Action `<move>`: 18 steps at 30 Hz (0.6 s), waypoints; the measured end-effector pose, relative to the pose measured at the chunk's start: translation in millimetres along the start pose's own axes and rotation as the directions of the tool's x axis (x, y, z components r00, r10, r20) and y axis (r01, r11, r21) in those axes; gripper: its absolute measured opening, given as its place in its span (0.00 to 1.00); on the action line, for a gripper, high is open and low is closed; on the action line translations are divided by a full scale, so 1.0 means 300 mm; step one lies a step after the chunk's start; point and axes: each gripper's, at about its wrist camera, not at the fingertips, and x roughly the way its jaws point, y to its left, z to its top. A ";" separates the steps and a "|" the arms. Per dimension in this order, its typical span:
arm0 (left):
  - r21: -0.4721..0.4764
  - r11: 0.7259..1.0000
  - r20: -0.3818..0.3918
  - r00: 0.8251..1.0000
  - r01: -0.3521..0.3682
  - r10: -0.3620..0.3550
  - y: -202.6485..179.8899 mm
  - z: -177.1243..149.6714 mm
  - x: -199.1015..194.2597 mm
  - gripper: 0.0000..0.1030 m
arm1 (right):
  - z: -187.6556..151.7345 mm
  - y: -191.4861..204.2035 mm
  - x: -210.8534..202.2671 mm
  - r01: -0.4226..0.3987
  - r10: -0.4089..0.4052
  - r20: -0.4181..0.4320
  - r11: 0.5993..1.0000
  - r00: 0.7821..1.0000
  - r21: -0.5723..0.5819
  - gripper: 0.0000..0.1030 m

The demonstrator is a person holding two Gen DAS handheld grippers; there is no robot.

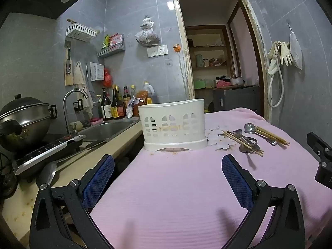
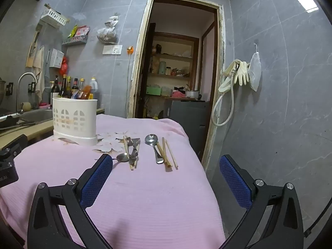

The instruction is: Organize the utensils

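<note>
A white slotted utensil holder stands upright at the far left of a pink cloth. To its right lie two groups of utensils: a metal spoon beside wooden chopsticks, and another spoon tangled with chopsticks and dark metal pieces. My left gripper is open, short of the holder, nothing between its blue pads. My right gripper is open, just short of the utensils, its left fingertip close to the nearer spoon.
A counter on the left carries a sink, a curved tap, sauce bottles and a steel pot on a cooktop. A doorway opens behind the table. Gloves and a hose hang on the right wall.
</note>
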 end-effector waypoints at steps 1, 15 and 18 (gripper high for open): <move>-0.002 1.000 0.001 1.000 -0.001 0.001 0.000 0.000 -0.001 0.99 | 0.001 0.000 0.001 0.001 -0.001 0.001 1.000 1.000 -0.001 1.00; -0.003 1.000 -0.011 1.000 0.009 -0.009 -0.003 -0.007 0.017 0.99 | -0.013 0.010 -0.001 0.003 -0.003 -0.004 1.000 1.000 0.005 1.00; -0.004 1.000 -0.013 1.000 0.012 -0.012 -0.001 -0.008 0.021 0.99 | -0.008 -0.001 0.022 0.001 -0.001 -0.009 1.000 1.000 0.009 1.00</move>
